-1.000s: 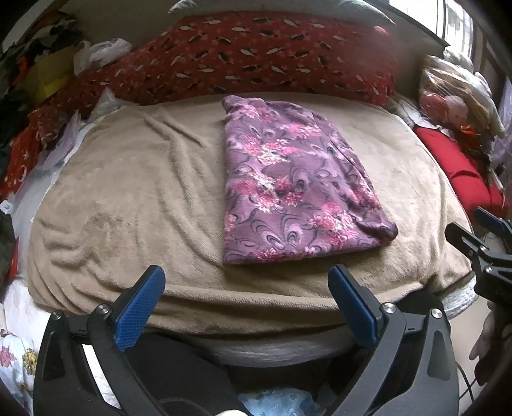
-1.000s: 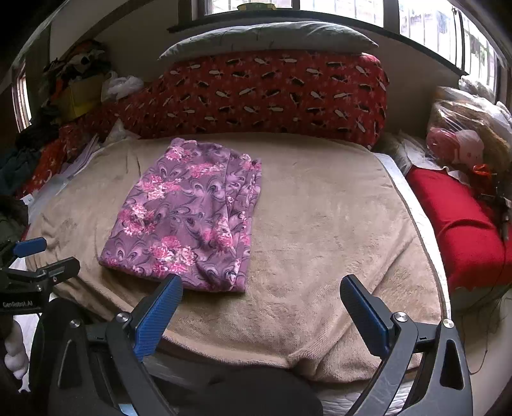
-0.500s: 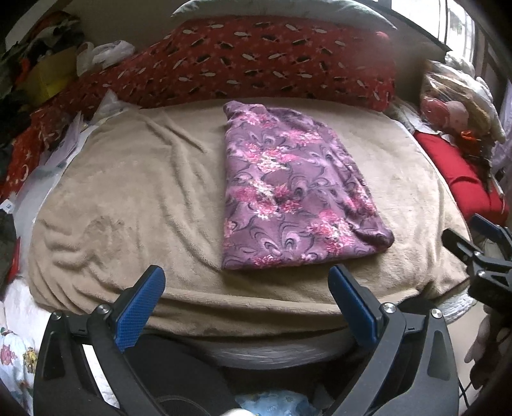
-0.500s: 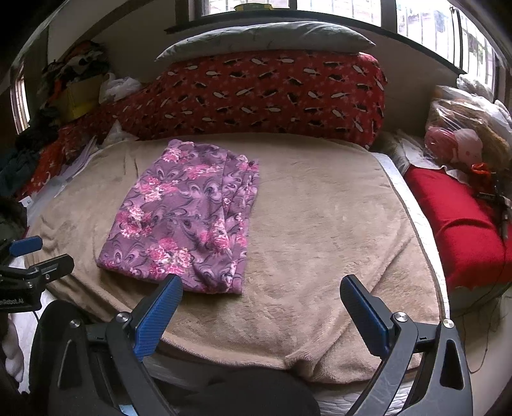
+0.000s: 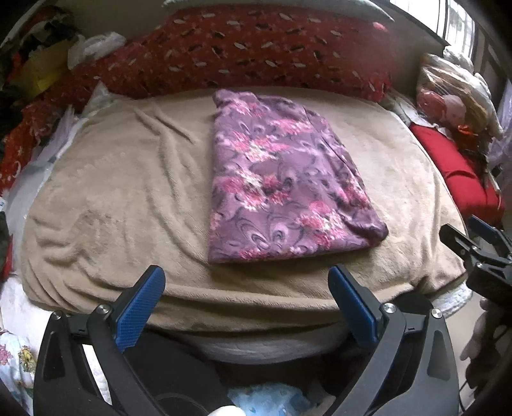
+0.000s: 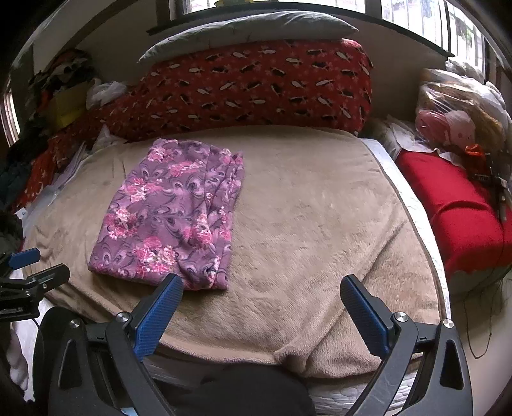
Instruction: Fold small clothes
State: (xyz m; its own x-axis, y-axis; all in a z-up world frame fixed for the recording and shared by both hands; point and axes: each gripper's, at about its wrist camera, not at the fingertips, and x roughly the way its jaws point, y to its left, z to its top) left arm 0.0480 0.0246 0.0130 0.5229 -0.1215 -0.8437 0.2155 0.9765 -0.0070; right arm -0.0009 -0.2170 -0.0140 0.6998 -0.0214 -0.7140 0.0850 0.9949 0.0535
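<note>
Both grippers edge closer to the bed's near edge. Left gripper point(image 5: 246, 307) and right gripper point(image 6: 260, 312) gape empty. Folded garment point(image 5: 281, 185) lies flat on the blanket point(image 5: 121, 192).

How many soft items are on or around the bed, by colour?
Purple floral garment: 1
Tan blanket: 1
Red patterned bolster: 1
Plain red cushion: 1
Grey pillow: 1
Total: 5

Beige blanket point(image 6: 320, 208), red patterned bolster point(image 6: 256, 86), grey pillow point(image 6: 249, 28), red cushion point(image 6: 460, 204)
</note>
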